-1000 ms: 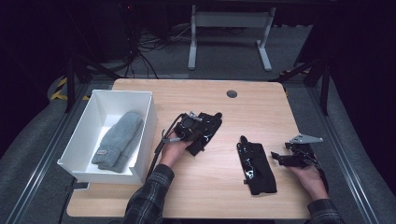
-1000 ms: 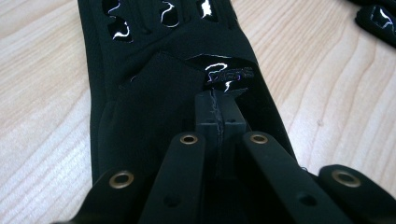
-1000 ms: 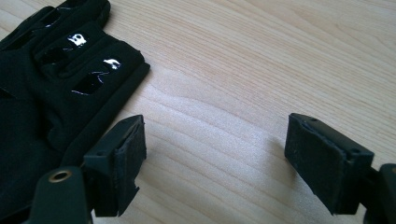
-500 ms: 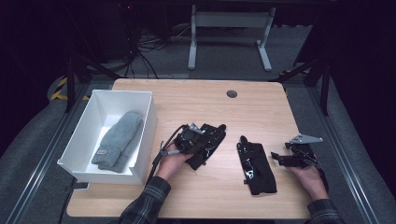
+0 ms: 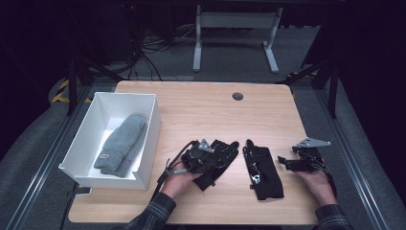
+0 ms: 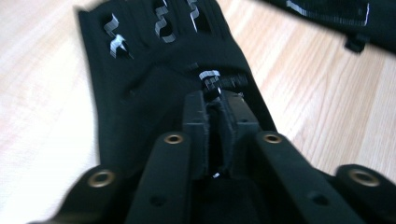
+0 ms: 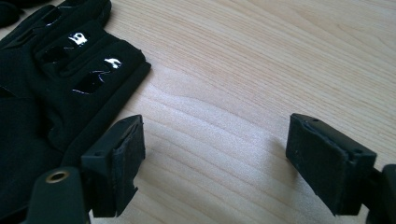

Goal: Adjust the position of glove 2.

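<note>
Dragged toward the person since the earlier frames, the left black glove (image 5: 218,160) now lies nearer the worktop's (image 5: 201,110) front edge, close beside its mate. Two black gloves are out: this one, and the right black glove (image 5: 262,168) lying flat just beside it. One grey knit item (image 5: 122,143) rests in the single white bin (image 5: 143,178) at the worktop's left. The left glove's long axis runs diagonally, fingers aimed away and to the right; the right glove lies nearly straight front to back, fingers away from the person. The left tool (image 6: 212,109) has its jaws pressed together on a fold of the left glove's fabric, and the tool and hand hide the cuff in the high view. The right tool (image 7: 215,163) hovers with its jaws wide apart over bare wood, just right of the right glove. The left gripper view is blurred at its edges.
</note>
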`<state>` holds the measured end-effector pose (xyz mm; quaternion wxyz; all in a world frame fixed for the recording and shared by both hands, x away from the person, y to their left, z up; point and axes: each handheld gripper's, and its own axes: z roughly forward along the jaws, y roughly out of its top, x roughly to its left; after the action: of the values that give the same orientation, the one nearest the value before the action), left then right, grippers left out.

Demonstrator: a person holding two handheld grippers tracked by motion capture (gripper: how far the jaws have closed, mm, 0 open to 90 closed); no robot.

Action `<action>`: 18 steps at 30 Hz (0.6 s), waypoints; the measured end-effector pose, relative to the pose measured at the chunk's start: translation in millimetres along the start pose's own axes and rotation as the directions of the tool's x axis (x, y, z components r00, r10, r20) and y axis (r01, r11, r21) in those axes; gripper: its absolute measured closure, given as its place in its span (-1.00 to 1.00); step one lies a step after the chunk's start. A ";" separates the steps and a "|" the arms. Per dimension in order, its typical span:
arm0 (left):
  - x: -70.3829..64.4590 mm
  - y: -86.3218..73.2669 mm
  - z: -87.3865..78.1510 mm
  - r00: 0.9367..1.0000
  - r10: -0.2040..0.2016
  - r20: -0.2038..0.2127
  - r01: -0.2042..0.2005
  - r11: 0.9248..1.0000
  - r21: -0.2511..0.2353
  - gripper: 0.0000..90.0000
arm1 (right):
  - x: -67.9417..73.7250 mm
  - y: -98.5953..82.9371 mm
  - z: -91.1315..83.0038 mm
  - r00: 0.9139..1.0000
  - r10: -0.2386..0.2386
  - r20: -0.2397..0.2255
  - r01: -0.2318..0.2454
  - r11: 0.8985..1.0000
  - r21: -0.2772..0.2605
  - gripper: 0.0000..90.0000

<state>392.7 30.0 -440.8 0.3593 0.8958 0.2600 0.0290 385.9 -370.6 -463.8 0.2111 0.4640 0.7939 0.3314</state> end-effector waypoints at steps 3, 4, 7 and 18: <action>11.2 3.6 -11.3 0.999 -0.021 -0.050 0.019 0.999 -0.038 0.54 | 0.0 0.0 0.1 1.000 0.000 0.001 0.000 1.000 0.000 -0.55; 15.7 3.8 -12.4 0.997 -0.036 -0.063 0.034 0.999 -0.038 0.47 | 0.0 0.0 0.1 1.000 0.000 0.001 0.000 1.000 0.000 -0.55; 28.7 3.8 -12.6 0.994 -0.069 -0.081 0.066 0.997 -0.034 0.37 | -0.1 0.0 0.1 1.000 0.001 -0.001 -0.001 1.000 0.000 -0.55; 37.4 -5.4 8.7 0.993 -0.085 -0.079 0.087 0.996 0.032 0.41 | 0.1 0.0 0.1 1.000 -0.001 -0.002 0.001 1.000 0.000 -0.56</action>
<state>424.7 46.1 -455.9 0.3339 0.8882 0.3126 0.0439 385.9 -370.5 -463.9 0.2104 0.4635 0.7943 0.3317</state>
